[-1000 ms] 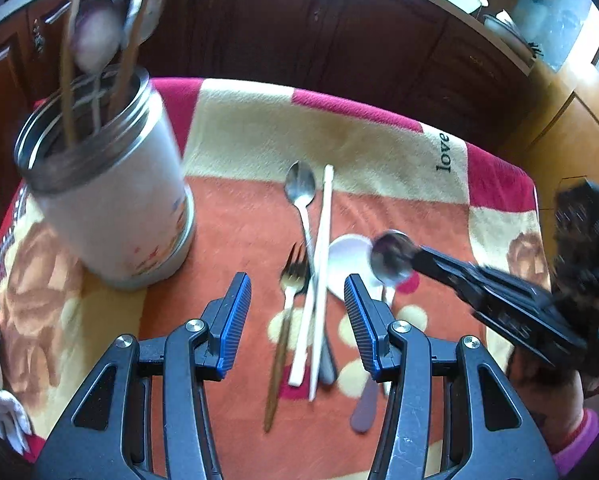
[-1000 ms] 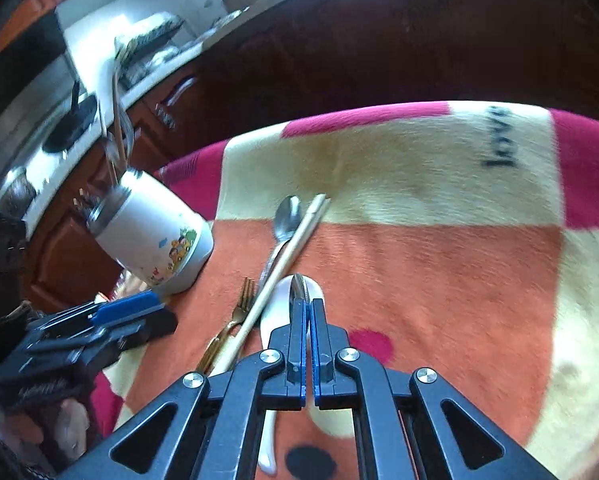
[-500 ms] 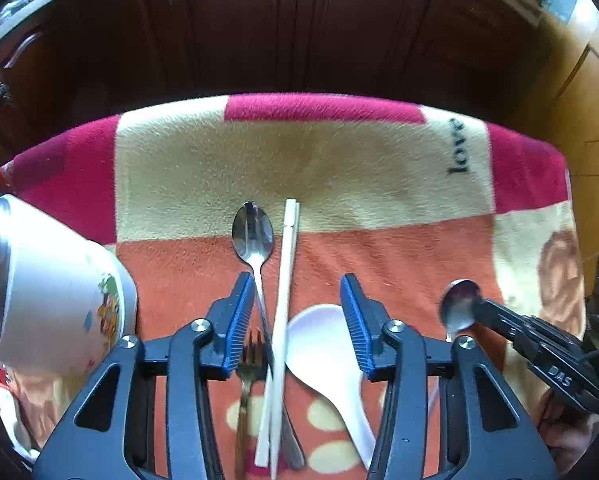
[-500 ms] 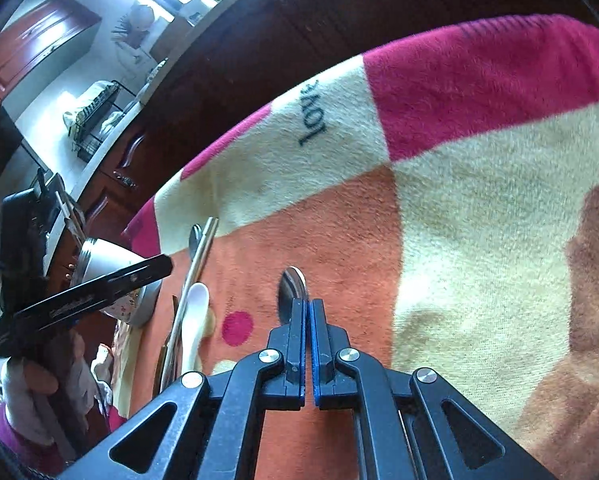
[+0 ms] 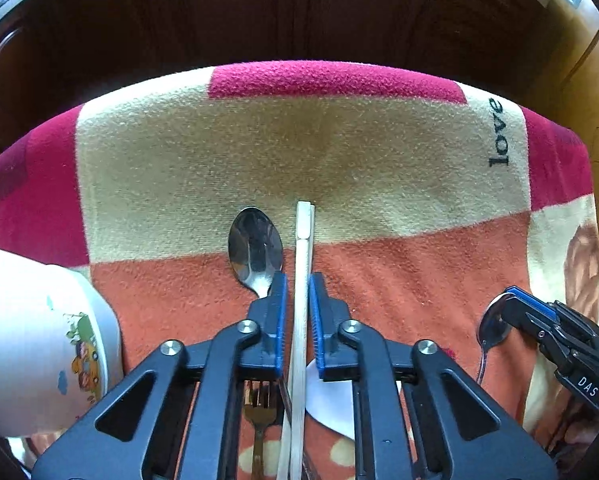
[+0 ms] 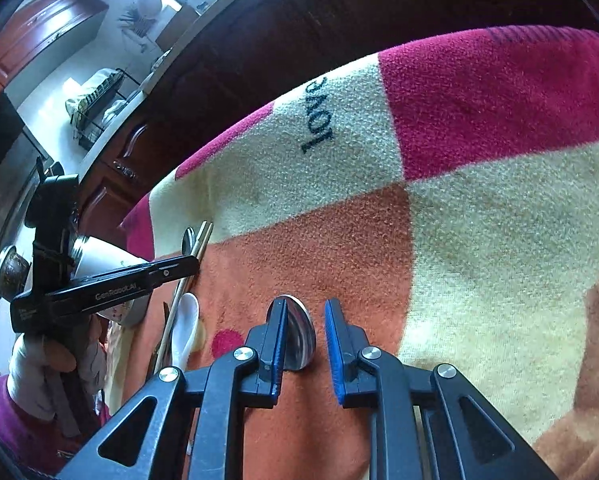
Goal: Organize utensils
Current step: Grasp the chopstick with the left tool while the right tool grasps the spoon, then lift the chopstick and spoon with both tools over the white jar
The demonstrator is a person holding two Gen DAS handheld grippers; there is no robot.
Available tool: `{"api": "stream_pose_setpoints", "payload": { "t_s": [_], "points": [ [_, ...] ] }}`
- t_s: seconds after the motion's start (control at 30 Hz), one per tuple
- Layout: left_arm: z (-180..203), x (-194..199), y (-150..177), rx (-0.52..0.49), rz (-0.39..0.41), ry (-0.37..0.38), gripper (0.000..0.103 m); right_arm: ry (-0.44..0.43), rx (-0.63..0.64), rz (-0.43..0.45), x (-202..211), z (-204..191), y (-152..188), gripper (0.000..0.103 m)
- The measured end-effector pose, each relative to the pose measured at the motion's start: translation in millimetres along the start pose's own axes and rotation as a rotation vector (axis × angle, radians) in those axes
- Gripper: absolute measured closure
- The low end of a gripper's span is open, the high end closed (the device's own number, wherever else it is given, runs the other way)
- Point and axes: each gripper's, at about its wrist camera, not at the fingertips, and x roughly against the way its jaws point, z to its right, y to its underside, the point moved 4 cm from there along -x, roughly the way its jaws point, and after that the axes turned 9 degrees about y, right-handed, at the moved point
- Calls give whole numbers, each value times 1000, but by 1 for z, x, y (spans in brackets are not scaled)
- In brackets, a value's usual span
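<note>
White chopsticks (image 5: pixel 302 280) lie on the patterned cloth (image 5: pixel 379 160), running away from me. My left gripper (image 5: pixel 297 280) straddles them and its jaws are closing, with the blue pads against the pair's sides. A metal spoon (image 5: pixel 255 252) lies just to their left. Under the gripper lie a fork (image 5: pixel 261 408) and a white ceramic spoon (image 5: pixel 331 396). My right gripper (image 6: pixel 305 308) is low over the cloth at the right and its jaws are opening. A second metal spoon (image 6: pixel 299 332) lies between them against the left pad, clear of the right pad.
A white canister (image 5: pixel 39 340) with a cartoon print stands at the left edge of the cloth. Dark wooden cabinets (image 5: pixel 299 12) run behind the table. A person's hand (image 6: pixel 51 356) holds the left gripper (image 6: pixel 191 266).
The left gripper moved forward and down over the chopsticks and closed from wide open. The right gripper carried its spoon rightward, lowered it to the cloth, and its shut jaws parted.
</note>
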Motion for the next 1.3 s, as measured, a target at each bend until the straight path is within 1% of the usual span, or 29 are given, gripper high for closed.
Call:
{"api": "stream_pose_setpoints", "payload": {
  "t_s": [0.1,0.17,0.2,0.23,0.37,0.5,0.6,0.73,0.87,0.97,1.13,1.3],
  "points": [
    [0,2,-3,-8,18,2,98,1,29,12,-2,-7,1,85],
    [-1,10,-1,2,38,22,98,-2,40,16,-2,-9,3,87],
    [0,15,0,9,46,35,98,-3,43,19,-1,-10,3,95],
    [-2,21,2,16,58,48,98,-5,45,25,0,-13,4,99],
    [-3,49,11,24,108,100,98,-5,76,71,18,-19,7,100],
    [-7,80,25,34,155,159,98,10,113,93,32,-27,9,100],
    [2,102,37,40,192,194,98,21,142,115,46,-38,9,100],
    [0,134,48,49,245,233,98,25,175,157,70,-55,6,100],
    [0,162,51,45,299,251,98,10,204,203,95,-78,-5,100],
    [-4,178,52,43,332,249,98,-2,243,236,109,-104,-14,100],
    [-17,206,53,48,384,234,98,-14,295,261,117,-145,-23,100],
    [-40,234,47,56,449,201,98,-20,334,288,115,-188,-37,100]
  ]
}}
